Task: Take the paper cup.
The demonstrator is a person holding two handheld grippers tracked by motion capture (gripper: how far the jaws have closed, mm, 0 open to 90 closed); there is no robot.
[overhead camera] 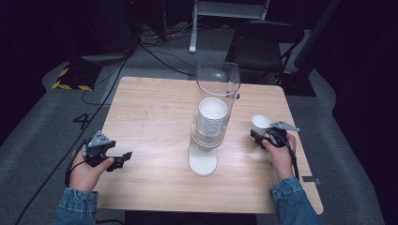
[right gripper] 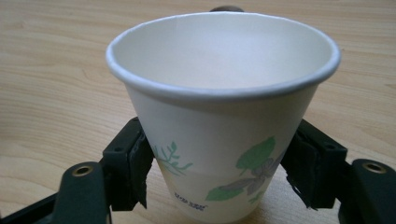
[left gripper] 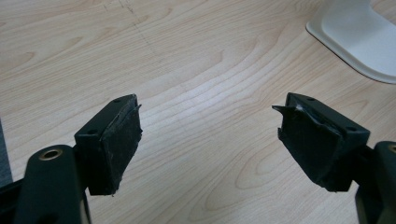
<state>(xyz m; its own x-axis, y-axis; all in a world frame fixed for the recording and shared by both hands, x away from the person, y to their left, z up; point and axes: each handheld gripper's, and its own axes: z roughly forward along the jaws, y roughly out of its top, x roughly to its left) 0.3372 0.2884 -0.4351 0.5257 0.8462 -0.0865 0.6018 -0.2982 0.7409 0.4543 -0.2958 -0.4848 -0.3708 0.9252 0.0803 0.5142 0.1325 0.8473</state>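
**A Paper Cup Between Two Black Jaws**

A person sits at a light wooden table with one tool in each hand. Both forearms wear blue denim sleeves and come in from the near edge.

The right hand rests on the right side of the table and points its right gripper away from the person. Between its jaws stands a small white paper cup with green leaves printed on it. The cup is upright, with its open mouth on top, and its bottom sits on or just above the wood. The jaws stand narrow, one pad on each side of the cup's lower half. The pads are right at the cup wall, but it is hard to tell if they press on it.

The left hand lies on the left side of the table, near the edge. Its left gripper points toward the middle, low over the wood. Its jaws stand wide apart over bare wood.

In the middle stands a tall clear plastic cup holder on a white foot. A stack of white paper cups sits inside it.
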